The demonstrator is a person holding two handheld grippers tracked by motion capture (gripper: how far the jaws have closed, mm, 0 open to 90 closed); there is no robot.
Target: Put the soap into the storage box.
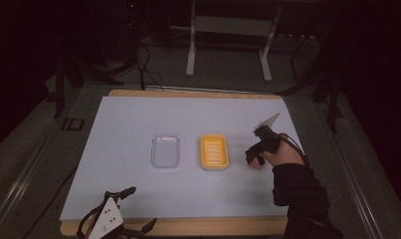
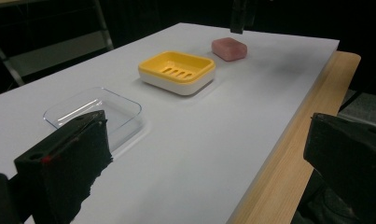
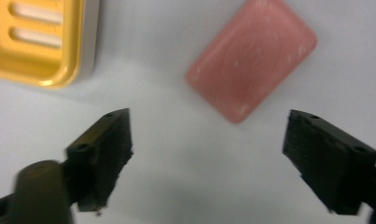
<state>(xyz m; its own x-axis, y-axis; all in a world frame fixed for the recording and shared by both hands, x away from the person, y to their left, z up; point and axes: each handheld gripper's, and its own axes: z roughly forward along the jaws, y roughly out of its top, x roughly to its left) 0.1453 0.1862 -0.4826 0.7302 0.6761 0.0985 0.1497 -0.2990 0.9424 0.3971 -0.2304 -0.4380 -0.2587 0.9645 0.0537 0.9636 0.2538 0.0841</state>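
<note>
- White sheeting covers my worktop (image 1: pixel 123 189) in the high view, with a wooden edge showing at front and back; a clear plastic tray (image 1: pixel 165 151) and a yellow soap dish (image 1: pixel 214 152) sit side by side near the middle, a small gap between them; my right tongs (image 1: pixel 255 159) point down just to the right of the yellow dish, my dark sleeve (image 1: pixel 297 191) coming in from below; my left tongs (image 1: pixel 138 206) rest at the near left edge of the worktop, well apart from both dishes, their jaws spread.
- From the left gripper view, my two black jaws stand far apart with nothing between them; beyond them lies the clear tray (image 2: pixel 94 112), then the yellow soap dish (image 2: pixel 177 71) with its slotted floor, then a pink bar of soap (image 2: pixel 229 49) flat on the white sheet just past the dish, not touching it.
- From the right gripper view, my jaws are wide and hold nothing; the pink soap (image 3: pixel 251 58) lies flat on the sheet ahead of them, turned at an angle, closer to the right-hand jaw; neither pad touches it; a corner of the yellow dish (image 3: pixel 36 42) shows at upper left, near the soap but apart from it.
</note>
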